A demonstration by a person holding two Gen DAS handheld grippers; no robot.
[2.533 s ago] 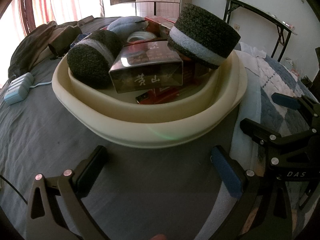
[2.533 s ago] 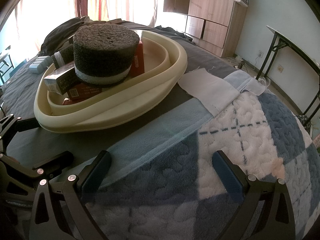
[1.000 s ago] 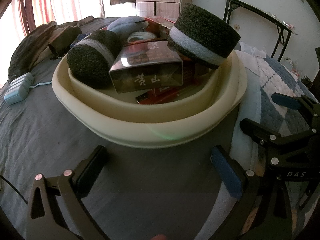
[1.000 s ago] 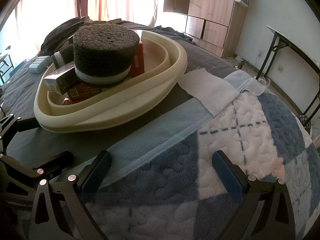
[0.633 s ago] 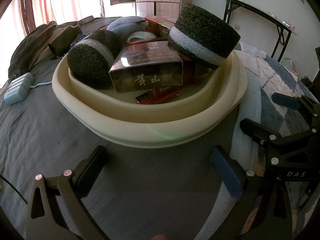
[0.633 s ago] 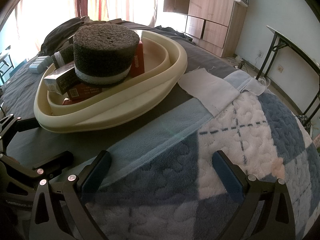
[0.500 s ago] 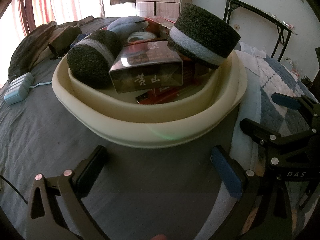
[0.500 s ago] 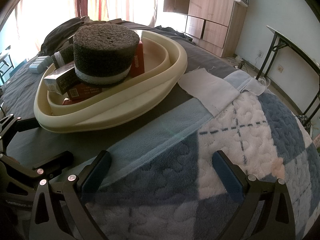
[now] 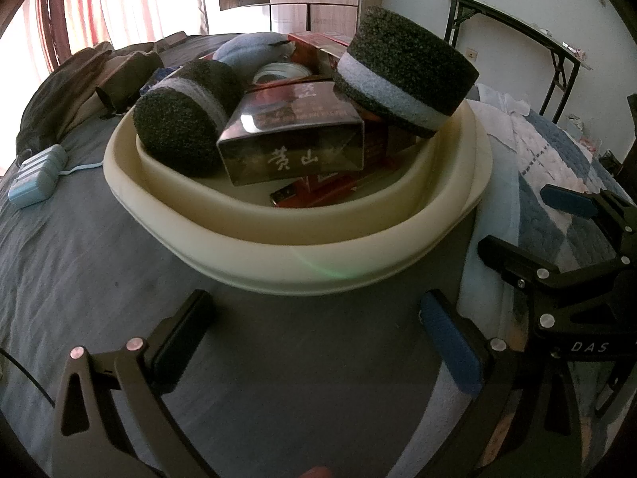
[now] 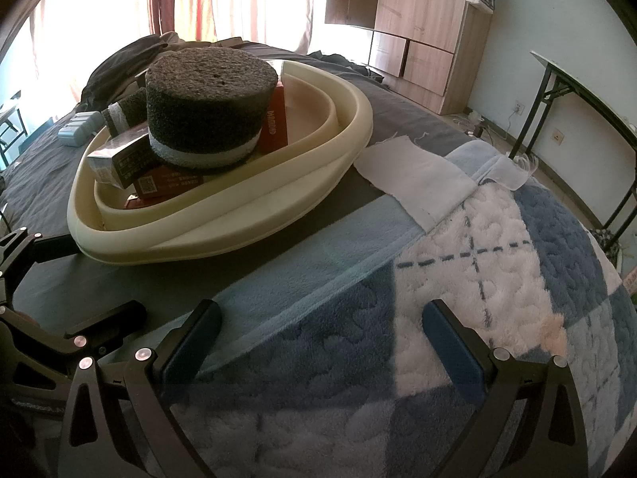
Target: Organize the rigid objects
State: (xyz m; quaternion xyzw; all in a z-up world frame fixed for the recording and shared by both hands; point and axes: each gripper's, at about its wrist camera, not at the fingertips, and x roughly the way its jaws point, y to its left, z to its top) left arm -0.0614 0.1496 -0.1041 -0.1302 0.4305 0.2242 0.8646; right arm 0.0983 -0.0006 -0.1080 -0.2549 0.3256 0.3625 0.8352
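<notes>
Both the left gripper (image 9: 318, 318) and right gripper (image 10: 320, 326) hover spread apart and empty over the bed (image 9: 99, 271), with the cream basin (image 9: 302, 255) of foam rolls and boxes at 12 o'clock of the left one.

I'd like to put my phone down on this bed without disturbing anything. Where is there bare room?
Free: the grey sheet between the cream basin and the left tool, and the blue-and-white blanket right of the basin, ahead of the right tool. Crowded: inside the basin, piled with foam rolls and boxes.
</notes>
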